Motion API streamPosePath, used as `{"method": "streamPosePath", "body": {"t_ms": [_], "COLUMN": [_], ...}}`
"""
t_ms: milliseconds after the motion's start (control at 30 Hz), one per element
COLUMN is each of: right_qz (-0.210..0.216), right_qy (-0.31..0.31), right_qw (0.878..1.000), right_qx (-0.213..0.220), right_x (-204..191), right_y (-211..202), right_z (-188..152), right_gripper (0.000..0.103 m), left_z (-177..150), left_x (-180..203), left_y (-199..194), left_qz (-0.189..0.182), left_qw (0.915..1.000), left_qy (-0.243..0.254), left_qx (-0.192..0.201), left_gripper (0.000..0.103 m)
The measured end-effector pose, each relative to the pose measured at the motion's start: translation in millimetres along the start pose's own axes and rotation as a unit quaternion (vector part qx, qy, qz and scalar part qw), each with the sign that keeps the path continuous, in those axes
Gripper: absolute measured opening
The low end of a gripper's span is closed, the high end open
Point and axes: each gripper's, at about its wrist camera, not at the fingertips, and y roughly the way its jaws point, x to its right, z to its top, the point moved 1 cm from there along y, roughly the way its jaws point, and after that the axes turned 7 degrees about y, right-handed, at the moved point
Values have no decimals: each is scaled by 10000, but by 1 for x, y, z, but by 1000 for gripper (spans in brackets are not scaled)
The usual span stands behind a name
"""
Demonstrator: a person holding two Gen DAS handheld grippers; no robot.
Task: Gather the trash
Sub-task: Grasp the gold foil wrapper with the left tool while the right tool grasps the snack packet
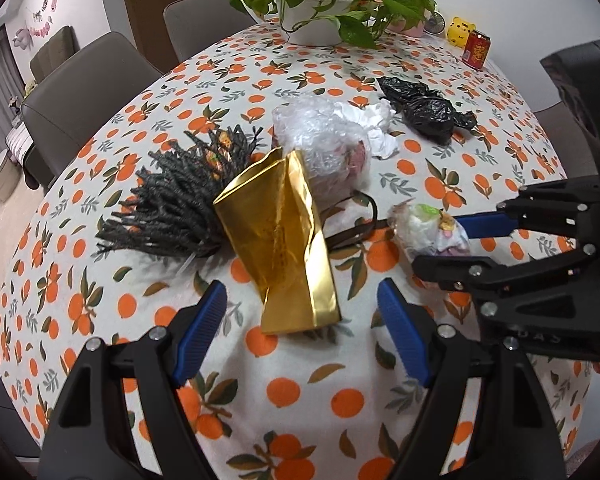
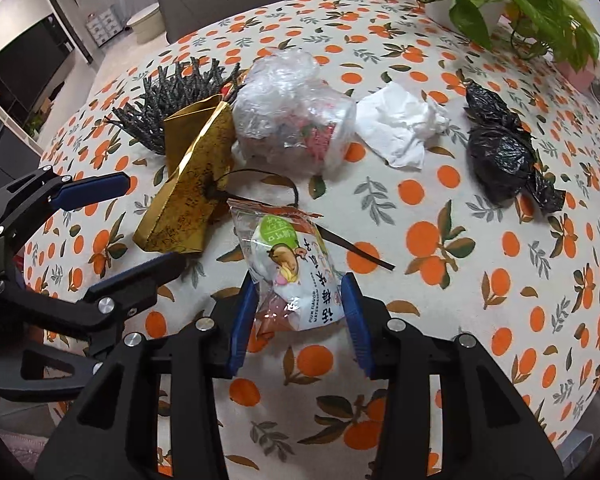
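Trash lies on the orange-print tablecloth (image 1: 300, 380). A crumpled gold foil bag (image 1: 284, 240) lies just ahead of my left gripper (image 1: 302, 308), which is open and empty. My right gripper (image 2: 300, 304) is shut on a clear snack packet (image 2: 288, 264), which also shows in the left wrist view (image 1: 432, 228). Behind lie a dark frayed tassel bundle (image 1: 172, 196), a clear plastic wad (image 1: 324, 140), a white tissue (image 2: 400, 124) and a black plastic bag (image 2: 500, 148).
A potted plant in a white pot (image 1: 320, 4) stands at the table's far side, with a red can (image 1: 476, 50) and a yellow toy (image 1: 460, 30) beside it. Grey chairs (image 1: 84, 96) stand along the far left edge. A thin dark strap (image 2: 352, 248) lies by the packet.
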Motion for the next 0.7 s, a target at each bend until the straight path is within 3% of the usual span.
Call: {"method": "streamPosePath", "body": {"t_ms": [100, 167, 267, 433, 700], "right_qz": [-12, 39, 43, 67, 80], "right_qy": [51, 90, 43, 16, 85], "right_qw": [10000, 10000, 10000, 10000, 9998], "right_qx": [4, 6, 35, 72, 178], "right_x": [2, 3, -1, -4, -6], "right_y": [0, 0, -1, -6, -25], "right_z": [0, 1, 1, 1, -7], "right_gripper": [40, 40, 40, 40, 40], "left_z": [3, 3, 2, 0, -4], "left_x": [0, 0, -3, -2, 7], "left_y": [5, 10, 16, 6, -27], "left_qz": [20, 50, -16, 59, 57], "left_qw": [10000, 9999, 9998, 10000, 9999], "left_qy": [41, 61, -47, -1, 29], "left_qx": [-4, -98, -206, -81, 79], "left_gripper": [69, 49, 31, 24, 23]}}
